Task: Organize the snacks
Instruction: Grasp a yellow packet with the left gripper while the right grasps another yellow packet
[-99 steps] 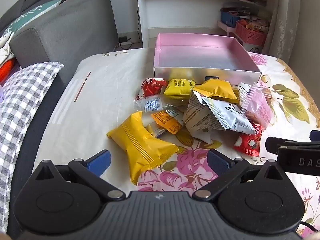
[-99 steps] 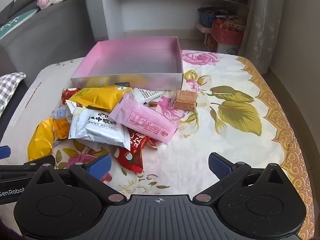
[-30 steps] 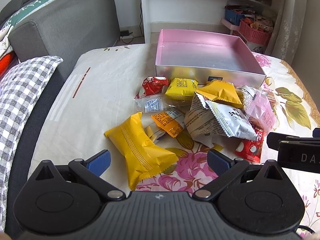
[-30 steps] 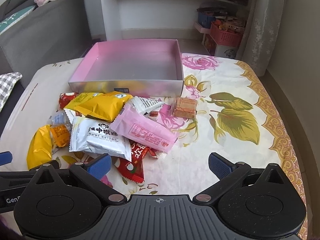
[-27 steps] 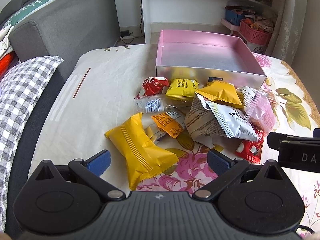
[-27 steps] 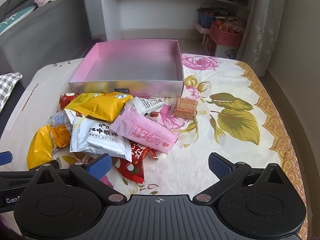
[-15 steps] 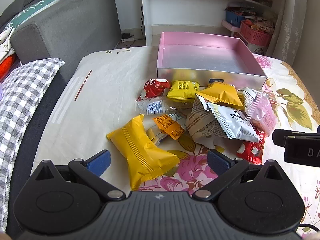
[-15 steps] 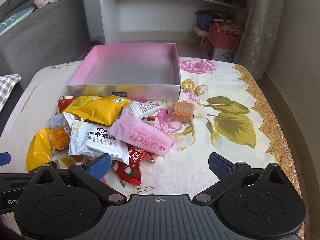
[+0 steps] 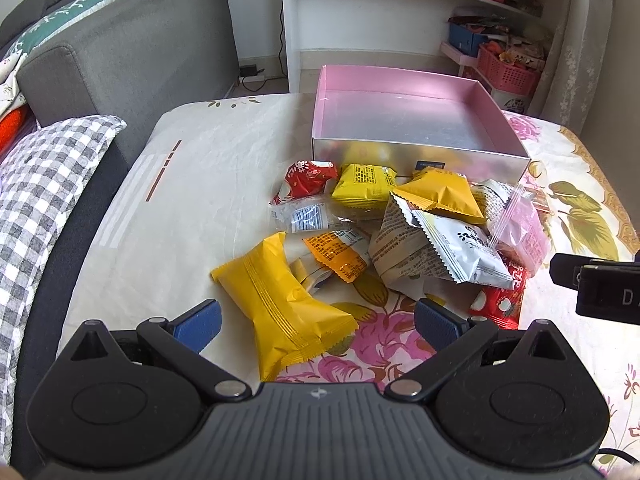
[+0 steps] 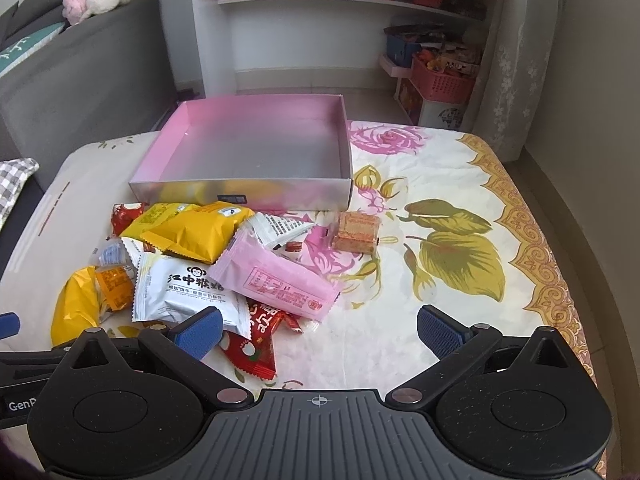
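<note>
A pile of snack packets lies on a floral cloth in front of an empty pink box point(image 9: 404, 116) point(image 10: 256, 148). Nearest my left gripper point(image 9: 316, 322) is a yellow packet point(image 9: 280, 300); the gripper is open and holds nothing, its blue pads either side of that packet's near end. Behind it lie an orange packet point(image 9: 336, 254), a white monkey-print packet point(image 10: 188, 290), a pink packet point(image 10: 276, 278), a red packet point(image 10: 256, 344) and a brown wafer block point(image 10: 356, 232). My right gripper point(image 10: 318, 330) is open and empty, over the cloth just right of the red packet.
A grey sofa point(image 9: 120, 52) with a checked pillow point(image 9: 44, 184) borders the left side. White shelves point(image 10: 340, 20) and red baskets point(image 10: 440, 80) stand behind the box. The cloth's right half point(image 10: 460, 260) shows only leaf print. The right gripper's body point(image 9: 600, 280) juts in at the left wrist view's right edge.
Both grippers have drawn back and tilted up slightly, so the box and pile sit a little lower and farther in view. No packet has moved; both stay open.
</note>
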Action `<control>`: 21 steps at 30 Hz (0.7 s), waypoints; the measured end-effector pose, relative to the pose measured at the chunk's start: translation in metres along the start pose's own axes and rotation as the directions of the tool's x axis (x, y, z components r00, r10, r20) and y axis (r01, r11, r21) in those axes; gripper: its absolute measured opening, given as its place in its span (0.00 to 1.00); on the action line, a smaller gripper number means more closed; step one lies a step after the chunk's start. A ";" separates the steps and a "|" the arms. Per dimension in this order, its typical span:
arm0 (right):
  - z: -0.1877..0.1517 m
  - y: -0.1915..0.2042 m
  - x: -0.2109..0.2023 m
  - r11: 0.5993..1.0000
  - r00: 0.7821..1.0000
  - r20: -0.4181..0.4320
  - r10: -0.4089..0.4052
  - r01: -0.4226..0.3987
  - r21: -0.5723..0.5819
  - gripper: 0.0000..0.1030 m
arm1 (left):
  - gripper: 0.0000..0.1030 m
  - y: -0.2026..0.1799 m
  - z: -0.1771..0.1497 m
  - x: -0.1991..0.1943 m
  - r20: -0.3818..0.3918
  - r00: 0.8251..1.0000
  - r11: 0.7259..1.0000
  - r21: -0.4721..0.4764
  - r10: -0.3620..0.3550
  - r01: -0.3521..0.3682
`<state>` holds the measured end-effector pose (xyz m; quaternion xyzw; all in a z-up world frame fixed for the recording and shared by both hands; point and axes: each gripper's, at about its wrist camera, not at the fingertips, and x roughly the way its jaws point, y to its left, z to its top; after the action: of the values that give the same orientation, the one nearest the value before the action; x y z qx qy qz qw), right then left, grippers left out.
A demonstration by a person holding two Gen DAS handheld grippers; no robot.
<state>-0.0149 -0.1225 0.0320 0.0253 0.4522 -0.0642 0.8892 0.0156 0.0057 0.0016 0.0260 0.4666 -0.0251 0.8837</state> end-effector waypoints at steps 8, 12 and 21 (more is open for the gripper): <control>0.018 -0.008 0.004 0.997 0.995 -0.051 0.083 -0.083 -0.001 1.00 | 0.99 0.013 0.010 0.000 0.043 0.991 0.992 -0.024 -0.125 0.126; 0.030 -0.018 0.017 0.974 0.969 -0.115 0.219 -0.210 0.090 1.00 | 0.93 0.015 0.026 0.006 -0.003 0.982 0.982 0.007 -0.188 0.188; 0.057 -0.028 0.039 0.901 0.911 -0.106 0.398 -0.367 0.231 0.89 | 0.91 0.028 0.057 0.035 -0.032 0.968 0.967 -0.059 -0.250 0.247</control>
<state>0.0497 -0.1600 0.0350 0.2104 0.4952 0.0675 0.8402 0.0841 0.0287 0.0060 -0.0561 0.4838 -0.1225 0.8647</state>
